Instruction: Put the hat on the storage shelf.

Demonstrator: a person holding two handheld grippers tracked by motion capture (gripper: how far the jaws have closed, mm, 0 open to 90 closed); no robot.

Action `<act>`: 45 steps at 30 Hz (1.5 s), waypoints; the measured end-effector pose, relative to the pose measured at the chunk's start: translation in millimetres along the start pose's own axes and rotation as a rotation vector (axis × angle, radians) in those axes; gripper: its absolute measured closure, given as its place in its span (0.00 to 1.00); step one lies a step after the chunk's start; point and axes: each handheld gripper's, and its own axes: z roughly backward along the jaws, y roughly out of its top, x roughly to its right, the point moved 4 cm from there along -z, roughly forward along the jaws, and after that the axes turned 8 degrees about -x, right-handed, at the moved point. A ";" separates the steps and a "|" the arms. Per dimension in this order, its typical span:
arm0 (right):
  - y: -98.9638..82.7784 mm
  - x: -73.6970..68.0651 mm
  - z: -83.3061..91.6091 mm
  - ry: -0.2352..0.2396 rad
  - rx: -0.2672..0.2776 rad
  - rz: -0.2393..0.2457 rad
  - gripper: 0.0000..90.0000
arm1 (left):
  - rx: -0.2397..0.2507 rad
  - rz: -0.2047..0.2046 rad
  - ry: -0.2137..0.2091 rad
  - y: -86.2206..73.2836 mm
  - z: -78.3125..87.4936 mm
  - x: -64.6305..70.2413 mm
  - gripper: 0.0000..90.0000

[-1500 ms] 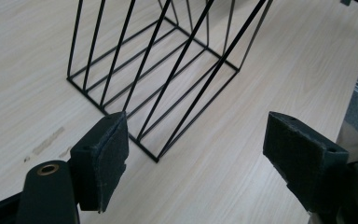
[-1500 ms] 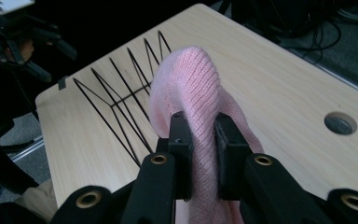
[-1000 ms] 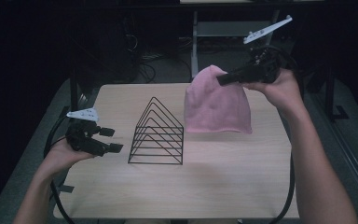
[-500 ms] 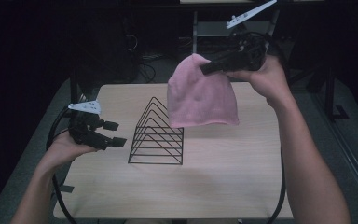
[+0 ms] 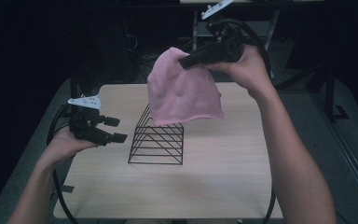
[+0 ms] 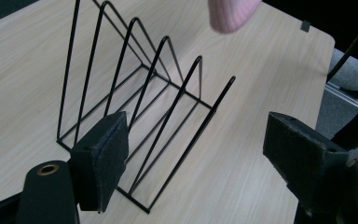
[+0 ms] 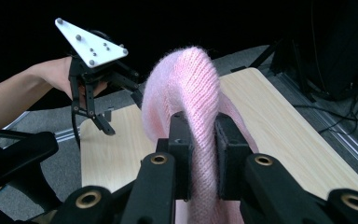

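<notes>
A pink knit hat (image 5: 182, 94) hangs in the air from my right gripper (image 5: 185, 62), which is shut on its top fold. In the right gripper view the knit (image 7: 191, 88) is pinched between both pads. The hat's lower edge hangs over the back of a black wire rack (image 5: 157, 140), which stands on the table (image 5: 223, 177). My left gripper (image 5: 115, 129) is open just left of the rack, with nothing between its fingers. In the left gripper view the rack (image 6: 140, 107) stands ahead of the open gripper (image 6: 200, 154), and a bit of the hat (image 6: 230, 11) shows at the top.
The light wooden table has bare room in front of the rack and to its right. Dark stands, cables (image 5: 140, 56) and grey floor surround the table. A cable loops from the left gripper down past the table's left edge.
My right gripper has lifted the hat off the table's back right and carried it up and left, over the rack. The left gripper has edged closer to the rack.
</notes>
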 end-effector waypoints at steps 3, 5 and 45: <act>7.5 -4.1 -5.0 0.006 -0.003 0.013 0.88 | 0.006 -0.007 -0.004 3.5 0.9 0.3 0.25; 12.2 -6.5 -8.5 0.011 -0.004 0.021 0.88 | 0.011 -0.015 -0.010 5.5 1.2 -0.1 0.26; 32.9 -28.7 -60.3 0.053 0.000 0.074 0.87 | 0.006 -0.022 -0.119 11.0 -0.4 -11.5 0.92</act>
